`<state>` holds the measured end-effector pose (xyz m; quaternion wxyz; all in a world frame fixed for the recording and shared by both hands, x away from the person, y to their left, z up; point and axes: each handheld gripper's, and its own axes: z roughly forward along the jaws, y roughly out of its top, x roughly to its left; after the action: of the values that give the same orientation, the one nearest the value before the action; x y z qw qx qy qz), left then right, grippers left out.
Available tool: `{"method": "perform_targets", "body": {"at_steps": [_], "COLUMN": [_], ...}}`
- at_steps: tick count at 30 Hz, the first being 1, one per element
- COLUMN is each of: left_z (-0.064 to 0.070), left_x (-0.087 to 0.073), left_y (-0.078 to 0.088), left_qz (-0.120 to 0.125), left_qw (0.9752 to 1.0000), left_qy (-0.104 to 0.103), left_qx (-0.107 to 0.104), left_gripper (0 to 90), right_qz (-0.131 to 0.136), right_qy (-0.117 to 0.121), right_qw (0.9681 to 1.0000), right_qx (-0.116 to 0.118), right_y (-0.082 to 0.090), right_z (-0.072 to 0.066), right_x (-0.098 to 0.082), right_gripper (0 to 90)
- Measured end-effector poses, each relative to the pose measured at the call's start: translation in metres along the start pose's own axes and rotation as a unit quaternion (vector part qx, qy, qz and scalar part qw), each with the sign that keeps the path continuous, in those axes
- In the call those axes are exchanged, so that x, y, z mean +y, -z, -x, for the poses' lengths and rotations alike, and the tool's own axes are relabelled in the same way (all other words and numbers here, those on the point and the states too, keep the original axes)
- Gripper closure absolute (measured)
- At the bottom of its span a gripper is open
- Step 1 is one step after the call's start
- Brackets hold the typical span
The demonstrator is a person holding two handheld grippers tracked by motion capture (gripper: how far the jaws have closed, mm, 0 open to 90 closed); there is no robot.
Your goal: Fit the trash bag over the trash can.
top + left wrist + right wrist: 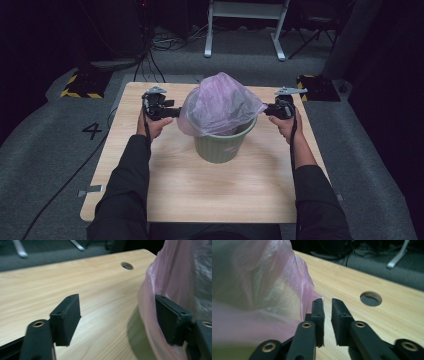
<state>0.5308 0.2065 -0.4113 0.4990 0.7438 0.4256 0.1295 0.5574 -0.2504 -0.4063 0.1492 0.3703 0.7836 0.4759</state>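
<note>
While a wooden table fills the middle of the high view, a green plastic bin stands near its centre, lined with a thin pink bag that puffs up above the rim and drapes over the bin's sides. A person's two forearms in dark sleeves come in from below, one gripper on each side of the bin. The left gripper sits against the bag's left side; in its own view its jaws stand wide apart and released, one over bare table, the other touching the pink film without pinching it. The right gripper is at the bag's right edge; in its own view its jaws are parted by a narrow gap, nothing between them, the bag's edge just beside one jaw.
</note>
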Motion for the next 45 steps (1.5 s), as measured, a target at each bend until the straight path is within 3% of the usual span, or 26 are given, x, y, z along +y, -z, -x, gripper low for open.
{"method": "perform_targets", "body": {"at_steps": [2,7,10,13,15,17,19,20,22,25,27,31,34,35,36,39,41,43,45], "left_z": [0.001,0.003,0.014,0.037,0.053,0.07,0.085,0.091,0.097,0.105,0.107,0.109,0.109,0.109,0.109,0.107,0.105,0.106,0.107], "left_x": [-0.001,0.0,-0.001,-0.007,-0.011,-0.016,-0.019,-0.02,-0.02,-0.02,-0.021,-0.023,-0.023,-0.024,-0.024,-0.025,-0.026,-0.029,-0.031], "left_y": [0.017,0.047,0.06,0.068,0.073,0.077,0.08,0.082,0.084,0.079,0.074,0.067,0.064,0.063,0.063,0.062,0.064,0.066,0.068], "left_qz": [0.01,0.023,0.037,0.043,0.045,0.05,0.048,0.055,0.06,0.053,0.045,0.045,0.047,0.048,0.049,0.054,0.055,0.057,0.048], "left_qw": [0.9998,0.9986,0.9967,0.991,0.9878,0.983,0.9788,0.978,0.975,0.9739,0.9746,0.9747,0.9737,0.9723,0.9714,0.9702,0.9691,0.9672,0.9654], "left_qy": [-0.015,-0.044,-0.072,-0.121,-0.137,-0.161,-0.181,-0.185,-0.192,-0.205,-0.207,-0.212,-0.219,-0.227,-0.232,-0.236,-0.24,-0.247,-0.254], "left_qx": [0.005,0.016,-0.007,-0.037,-0.059,-0.073,-0.084,-0.079,-0.094,-0.082,-0.071,-0.054,-0.04,-0.033,-0.021,-0.014,-0.011,-0.019,-0.032], "left_gripper": [21.6,17.2,17.2,15.5,15.6,15.5,15.5,15.5,15.5,16.7,18.1,25.8,40.1,44.9,55.5,71.9,83.0,89.1,89.6], "right_qz": [0.007,0.025,0.041,0.047,0.049,0.037,0.026,0.033,0.05,0.058,0.057,0.044,0.034,0.036,0.036,0.032,0.037,0.04,0.039], "right_qy": [0.004,0.008,0.02,0.039,0.048,0.067,0.082,0.091,0.118,0.165,0.187,0.236,0.254,0.255,0.258,0.284,0.293,0.302,0.304], "right_qw": [0.9999,0.9996,0.9989,0.9982,0.9976,0.9968,0.9962,0.9952,0.9916,0.984,0.9797,0.9701,0.9666,0.9662,0.9654,0.9583,0.9548,0.9519,0.9508], "right_qx": [-0.01,-0.009,-0.003,-0.004,-0.006,-0.025,-0.013,-0.011,0.015,0.035,0.042,0.033,0.013,0.011,0.013,0.012,0.03,0.035,0.043], "right_y": [0.01,0.036,0.053,0.068,0.077,0.083,0.087,0.091,0.098,0.104,0.104,0.096,0.087,0.086,0.084,0.081,0.082,0.086,0.09], "right_z": [0.003,0.008,0.009,0.009,0.008,0.005,0.002,-0.001,-0.01,-0.032,-0.044,-0.065,-0.073,-0.074,-0.075,-0.082,-0.086,-0.089,-0.093], "right_x": [0.0,0.001,0.001,0.0,-0.001,-0.003,-0.004,-0.006,-0.007,-0.004,-0.002,0.001,0.001,0.001,0.001,-0.002,-0.004,-0.006,-0.009], "right_gripper": [71.9,55.0,50.6,41.4,37.0,31.8,29.6,28.3,27.3,23.6,23.4,23.7,33.8,41.1,47.9,74.7,88.0,90.0,90.0]}}
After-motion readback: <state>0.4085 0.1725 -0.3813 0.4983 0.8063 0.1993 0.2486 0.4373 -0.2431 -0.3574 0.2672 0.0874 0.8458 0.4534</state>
